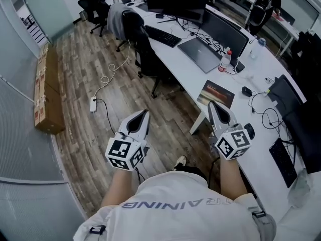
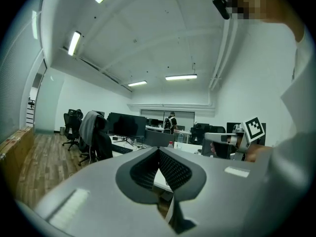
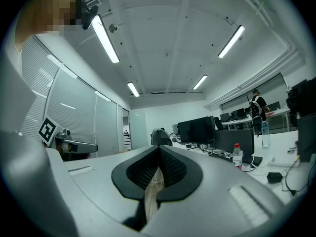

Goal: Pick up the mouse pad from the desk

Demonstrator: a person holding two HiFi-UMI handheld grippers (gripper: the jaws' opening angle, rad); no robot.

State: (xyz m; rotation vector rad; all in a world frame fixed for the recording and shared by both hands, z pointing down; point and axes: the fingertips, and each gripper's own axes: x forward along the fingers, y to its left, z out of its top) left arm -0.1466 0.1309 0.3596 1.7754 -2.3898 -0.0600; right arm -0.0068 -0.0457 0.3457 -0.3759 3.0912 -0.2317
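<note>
The long white surface (image 1: 194,80) runs diagonally through the head view, from the upper left down to the lower right, with wood floor (image 1: 85,69) along its left side. Monitors, a keyboard (image 1: 163,35) and a flat grey slab (image 1: 200,54) lie on the surface farther up.

The mouse pad (image 1: 216,93) lies flat on the surface, at the edge that borders the floor, with its lower left corner close to that edge. It is a rectangle. Its long axis runs left to right in the head view and dips a little toward the right, so it sits askew to the edge rather than square with it. Its face is a dark printed picture crossed by a reddish-orange band, with a paler strip along the lower side. Nothing rests on it. A red-capped bottle (image 1: 225,60) stands on the surface beyond it.

The right gripper (image 1: 210,104) hangs above the surface's floor-side edge, pointing toward the mouse pad and not touching it. Its fingers (image 3: 170,164) are clenched, tips meeting with nothing between them. The left gripper (image 1: 145,112) is off the surface, over the floor. Its fingers (image 2: 173,169) are likewise clenched on nothing.
</note>
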